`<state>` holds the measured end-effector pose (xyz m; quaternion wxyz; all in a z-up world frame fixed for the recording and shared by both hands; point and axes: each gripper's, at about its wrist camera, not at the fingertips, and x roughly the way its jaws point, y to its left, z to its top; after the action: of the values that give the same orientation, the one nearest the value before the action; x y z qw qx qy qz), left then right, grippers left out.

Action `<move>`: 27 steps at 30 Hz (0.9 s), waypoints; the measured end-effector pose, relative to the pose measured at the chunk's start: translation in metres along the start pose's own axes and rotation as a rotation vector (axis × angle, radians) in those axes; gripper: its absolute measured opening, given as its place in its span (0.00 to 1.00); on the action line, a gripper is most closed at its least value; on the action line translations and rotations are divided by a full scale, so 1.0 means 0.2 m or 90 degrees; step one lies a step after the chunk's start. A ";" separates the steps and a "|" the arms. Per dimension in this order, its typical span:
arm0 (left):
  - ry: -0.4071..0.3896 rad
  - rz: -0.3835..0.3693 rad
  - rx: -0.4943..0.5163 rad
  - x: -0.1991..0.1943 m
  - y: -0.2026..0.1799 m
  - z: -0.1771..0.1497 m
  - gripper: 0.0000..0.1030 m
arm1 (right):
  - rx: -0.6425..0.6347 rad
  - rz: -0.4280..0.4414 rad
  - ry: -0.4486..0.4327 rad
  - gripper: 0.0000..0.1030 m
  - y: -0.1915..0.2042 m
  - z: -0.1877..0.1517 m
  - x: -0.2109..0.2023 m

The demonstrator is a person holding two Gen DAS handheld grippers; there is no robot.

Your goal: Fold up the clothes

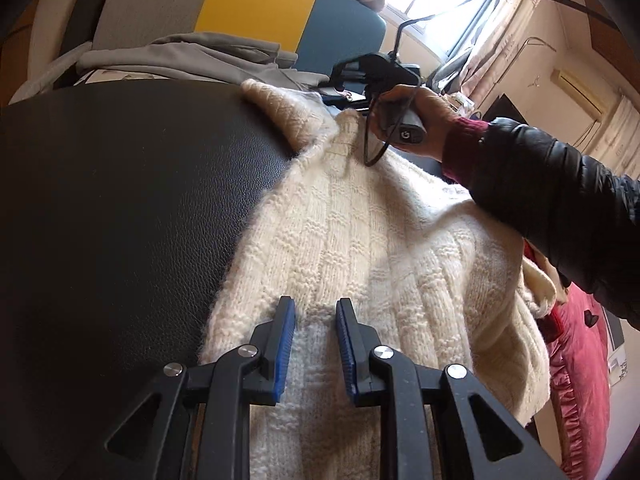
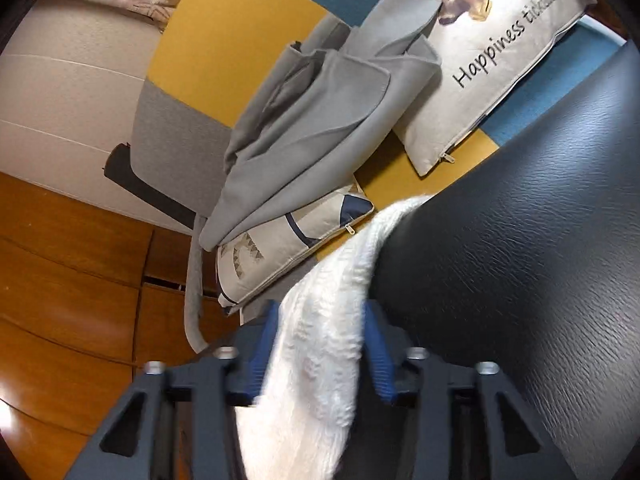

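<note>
A: Where was the cream knit sweater (image 1: 360, 240)?
B: Spread on the black leather surface (image 1: 120, 200), beside the grey garment (image 2: 312, 128) on the sofa.
A: The tools?
B: The right gripper (image 2: 320, 344) clamped a sweater fold. The left gripper (image 1: 314, 320) stood slightly parted over the knit, seemingly gripping nothing.

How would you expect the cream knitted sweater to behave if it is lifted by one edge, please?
The cream sweater would probably sag, since it drapes limply over the black surface. Its chunky knit suggests some weight, and fuzzy yarn probably resists slipping from the right tongs.
</note>
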<state>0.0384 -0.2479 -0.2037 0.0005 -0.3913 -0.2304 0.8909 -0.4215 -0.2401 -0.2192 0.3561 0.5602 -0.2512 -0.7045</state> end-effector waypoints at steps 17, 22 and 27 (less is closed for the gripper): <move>-0.098 0.102 -0.162 -0.46 0.33 -0.01 0.24 | -0.350 0.127 0.181 0.07 0.95 -0.87 0.25; -0.152 0.150 -0.277 -0.72 0.60 -0.04 0.27 | -0.392 0.126 0.248 0.17 1.00 -1.23 0.30; -0.174 0.156 -0.321 -0.86 0.75 0.02 0.35 | -0.356 0.155 0.264 0.22 0.91 -1.42 0.11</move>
<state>0.1815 -0.4152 -0.1434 -0.2351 -0.2808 -0.3929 0.8435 -0.1090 -0.3572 -0.1653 0.6201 0.5382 -0.0367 -0.5697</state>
